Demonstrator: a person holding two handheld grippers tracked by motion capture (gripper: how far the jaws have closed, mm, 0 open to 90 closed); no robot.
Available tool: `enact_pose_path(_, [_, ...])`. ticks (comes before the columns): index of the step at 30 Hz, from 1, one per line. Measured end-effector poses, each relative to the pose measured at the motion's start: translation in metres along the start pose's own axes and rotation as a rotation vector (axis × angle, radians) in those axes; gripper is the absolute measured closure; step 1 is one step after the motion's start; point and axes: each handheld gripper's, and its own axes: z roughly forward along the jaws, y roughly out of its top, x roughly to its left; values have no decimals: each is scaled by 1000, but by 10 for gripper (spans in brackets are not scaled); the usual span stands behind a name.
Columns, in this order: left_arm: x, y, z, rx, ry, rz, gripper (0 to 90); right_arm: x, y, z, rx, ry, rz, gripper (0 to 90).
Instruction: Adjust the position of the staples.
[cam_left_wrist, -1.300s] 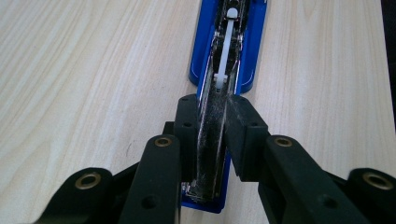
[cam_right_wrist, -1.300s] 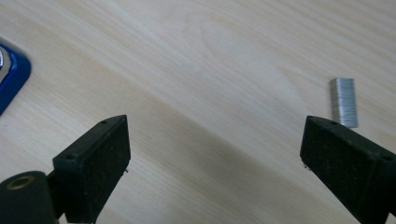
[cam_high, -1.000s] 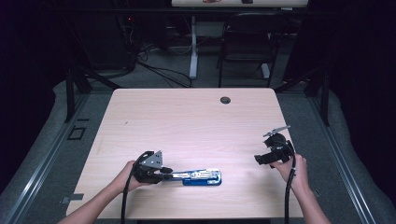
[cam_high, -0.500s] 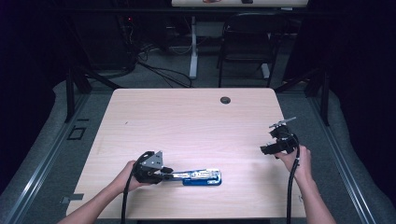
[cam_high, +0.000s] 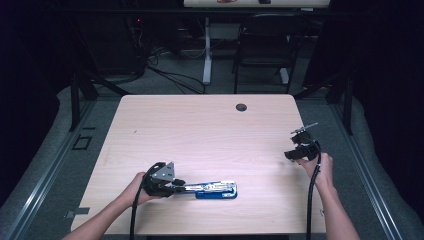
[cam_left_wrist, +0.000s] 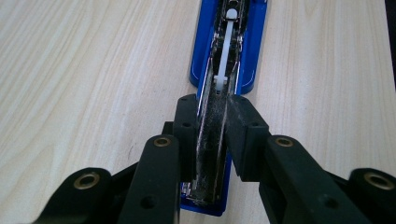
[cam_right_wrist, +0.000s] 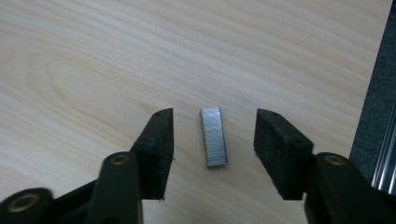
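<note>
**Stapler reload: held open, staple strip not yet picked up**

Status from our side, with everything placed relative to the stapler.

Done, as far as the frames show:
- The stapler lies flat on the table near the front edge, with its top swung open. In the left gripper view the blue base and the bare metal magazine channel with its white pusher are exposed.
- Our left gripper is clamped on the stapler's near end. The jaws are closed on the metal rail from both sides and the pads press on it, so the stapler is pinned in place.
- Our right gripper sits well to the right of the stapler, near the table's right edge.
- The staple strip lies flat on the wood there, between the right jaws.

In progress:
- The right jaws have just been closing around the strip. They stand about half shut, with a gap on each side. Neither pad touches the strip yet, so we have no grip.

Left to do, in our judgement:
- Close on the strip.
- Lift it and carry it left to the stapler.
- Drop it into the open channel.
- Shut the top.

We put this at roughly the halfway mark or less. The risk is that the strip is thin and flat, so the pads may skate over it or snap it.
</note>
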Motion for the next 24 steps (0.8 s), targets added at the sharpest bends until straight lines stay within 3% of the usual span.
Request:
enact_pose_path(4, [0, 0, 0, -1, 1, -1, 744, -3, -1, 6, 27, 0, -2, 559])
enact_pose_path(5, [0, 0, 0, -4, -1, -4, 744, -3, -3, 9, 7, -3, 18, 589])
enact_pose_path(12, [0, 0, 0, 0, -1, -2, 744, -3, -5, 14, 35, -9, 18, 650])
enact_pose_path(13, [0, 0, 0, 0, -2, -2, 744, -1, -5, 16, 19, -14, 28, 676])
enact_pose_path(24, [0, 0, 0, -6, -2, -7, 744, 0, -5, 17, 50, -15, 13, 777])
